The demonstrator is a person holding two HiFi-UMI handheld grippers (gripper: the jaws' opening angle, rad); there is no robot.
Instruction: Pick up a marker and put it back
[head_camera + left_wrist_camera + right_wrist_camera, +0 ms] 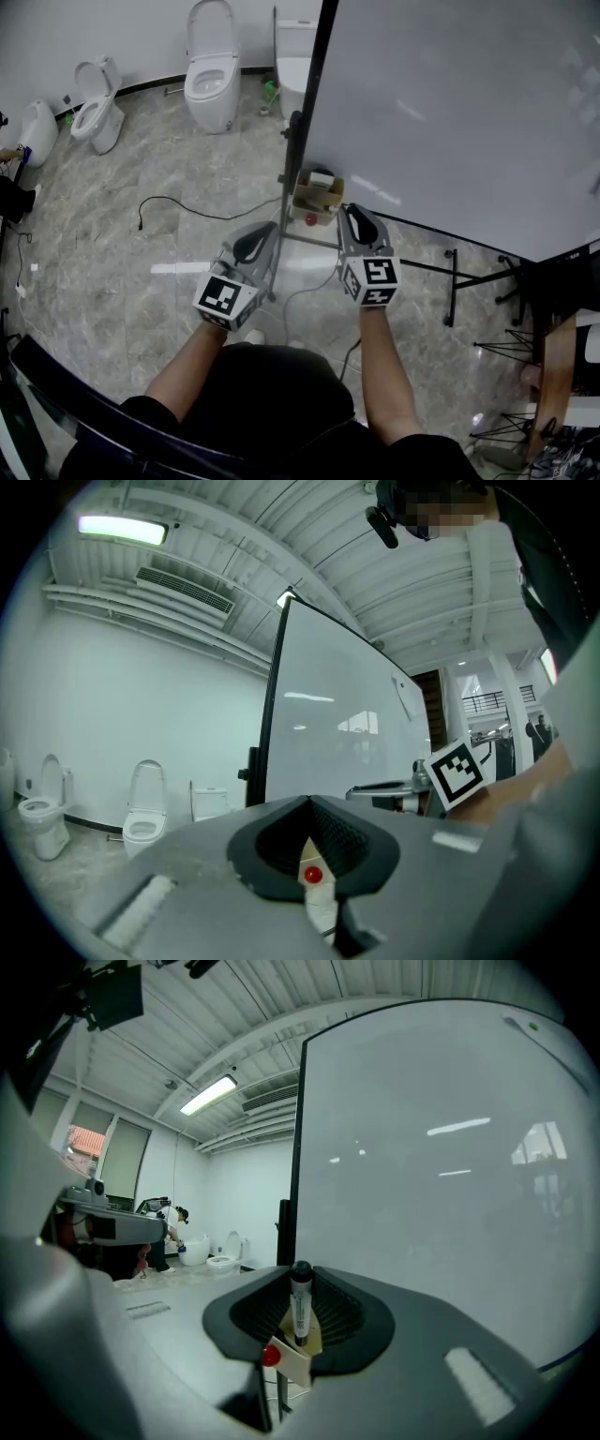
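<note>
A white marker with a black cap (300, 1302) stands upright between the pads of my right gripper (300, 1314), which is shut on it. In the head view the right gripper (359, 221) is held just in front of the whiteboard's (450, 112) lower edge, above and right of a small cardboard box (317, 197) on the stand; the marker itself is hidden there. My left gripper (251, 246) hangs to the left of the box, pointing level towards it. Its tips (311, 808) meet with nothing between them.
A red ball-like object (310, 219) sits at the front of the box. The whiteboard stand's black legs (450, 281) spread over the marble floor. A black cable (178, 202) lies on the floor to the left. Two toilets (210, 75) (97, 108) stand at the far wall.
</note>
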